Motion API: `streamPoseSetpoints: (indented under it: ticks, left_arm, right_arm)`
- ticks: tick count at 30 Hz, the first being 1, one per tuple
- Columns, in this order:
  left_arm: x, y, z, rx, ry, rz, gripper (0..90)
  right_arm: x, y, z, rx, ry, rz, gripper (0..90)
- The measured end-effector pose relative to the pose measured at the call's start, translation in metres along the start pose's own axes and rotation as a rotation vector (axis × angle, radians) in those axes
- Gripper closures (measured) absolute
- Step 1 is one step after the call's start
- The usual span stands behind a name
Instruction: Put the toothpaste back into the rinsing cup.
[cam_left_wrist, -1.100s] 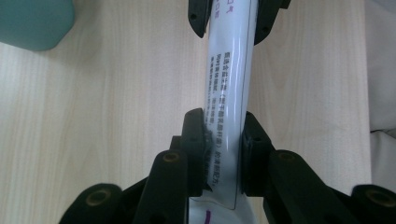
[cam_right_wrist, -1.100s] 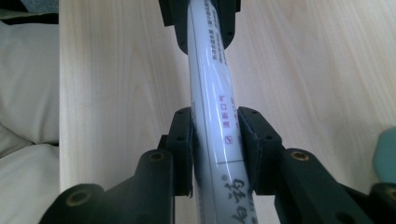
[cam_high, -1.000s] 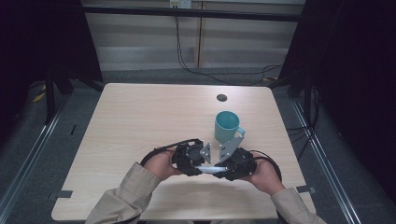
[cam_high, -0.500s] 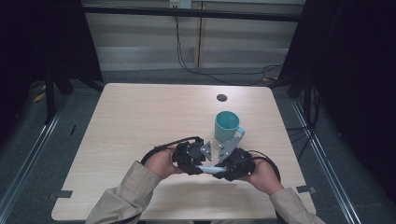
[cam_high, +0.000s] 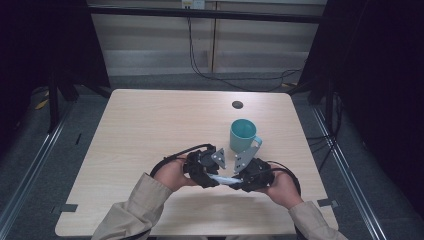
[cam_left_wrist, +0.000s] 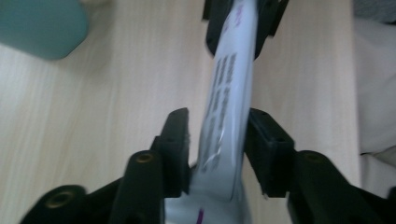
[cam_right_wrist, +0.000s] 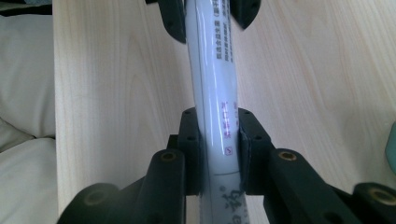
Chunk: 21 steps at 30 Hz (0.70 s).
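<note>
A white tube with printed text (cam_high: 226, 179) is held level just above the table between my two grippers. My left gripper (cam_high: 211, 176) is shut on one end. In the left gripper view, the tube (cam_left_wrist: 229, 93) runs up between the jaws of the left gripper (cam_left_wrist: 217, 123) to the right gripper (cam_left_wrist: 245, 16). My right gripper (cam_high: 240, 181) is shut on the other end. In the right gripper view, its pads (cam_right_wrist: 217, 119) press the tube (cam_right_wrist: 210, 70), and the left gripper (cam_right_wrist: 208, 14) is beyond. A teal mug (cam_high: 242, 134) stands upright just behind the grippers.
The light wooden table (cam_high: 150, 130) has a small dark round hole (cam_high: 237, 105) at the back right. A corner of the mug (cam_left_wrist: 42, 25) sits at the upper left of the left gripper view. Beige sleeves (cam_high: 135, 210) reach in over the front edge.
</note>
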<state>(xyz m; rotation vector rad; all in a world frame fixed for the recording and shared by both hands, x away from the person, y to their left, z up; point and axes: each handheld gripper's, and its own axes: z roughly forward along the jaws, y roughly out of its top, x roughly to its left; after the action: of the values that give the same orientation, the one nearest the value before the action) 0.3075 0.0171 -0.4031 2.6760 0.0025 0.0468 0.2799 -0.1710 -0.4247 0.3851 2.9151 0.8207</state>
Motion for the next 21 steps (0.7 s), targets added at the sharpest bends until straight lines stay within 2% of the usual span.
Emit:
streamPoseSetpoints:
  ticks: [1, 4, 12, 13, 14, 15, 18, 21]
  left_arm:
    - [0.001, -0.002, 0.001, 0.007, 0.002, -0.001, 54.3]
    - [0.001, -0.006, 0.001, 0.004, 0.021, -0.004, 50.6]
    - [0.001, -0.005, -0.001, 0.015, 0.022, 0.003, 52.0]
    - [0.001, -0.004, -0.002, 0.016, 0.034, 0.022, 52.8]
    - [-0.001, -0.004, -0.005, -0.001, 0.034, 0.037, 54.2]
    - [-0.002, -0.003, -0.007, -0.014, 0.041, 0.033, 57.7]
    - [0.001, -0.003, -0.015, -0.061, 0.037, 0.009, 57.6]
    - [0.002, -0.001, -0.019, -0.067, 0.031, 0.005, 57.7]
  right_arm:
    - [-0.001, -0.001, -0.001, -0.001, 0.0, 0.0, 75.1]
    - [-0.001, -0.004, -0.002, -0.003, -0.005, 0.002, 75.2]
    - [-0.002, -0.005, -0.002, -0.01, 0.006, -0.002, 75.2]
    - [-0.001, -0.005, -0.002, -0.011, 0.006, 0.0, 75.2]
    - [-0.001, -0.004, -0.002, -0.012, 0.004, 0.008, 75.1]
    - [-0.002, -0.005, -0.003, -0.018, 0.008, 0.017, 75.0]
    - [-0.003, -0.006, -0.006, -0.049, 0.006, 0.021, 74.9]
    - [-0.004, -0.005, -0.008, -0.064, 0.012, 0.032, 74.6]
